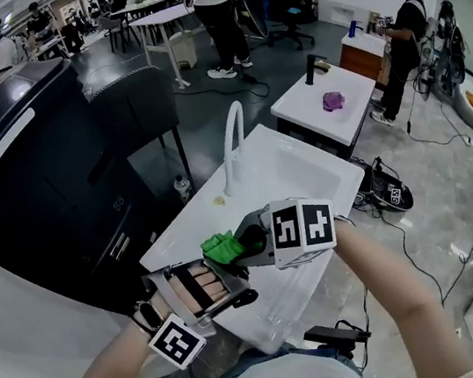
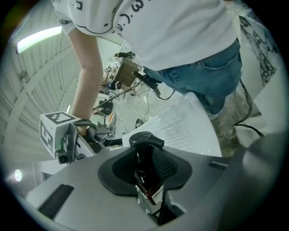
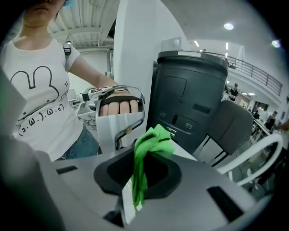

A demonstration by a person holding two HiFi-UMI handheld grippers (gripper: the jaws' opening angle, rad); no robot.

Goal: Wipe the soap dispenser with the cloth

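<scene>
My left gripper [image 2: 149,180] is shut on the soap dispenser [image 2: 147,173], a dark brown bottle with a black pump head [image 2: 146,140] and a white label. Between the jaws of my right gripper [image 3: 135,180] a green cloth [image 3: 149,144] is clamped, its bunched end sticking out in front. In the head view both grippers meet low over the white sink counter [image 1: 305,173]. The left gripper [image 1: 230,272] comes from the lower left, the right gripper [image 1: 243,243] from the right, with the cloth [image 1: 222,247] between them. There the dispenser is hidden behind cloth and grippers.
A white arched faucet [image 1: 232,147] rises at the back of the sink. A big black machine [image 1: 35,153] stands close on the left. Farther right is a second white counter [image 1: 322,112] with a purple cloth [image 1: 334,101]. Cables [image 1: 397,194] lie on the floor, and people stand behind.
</scene>
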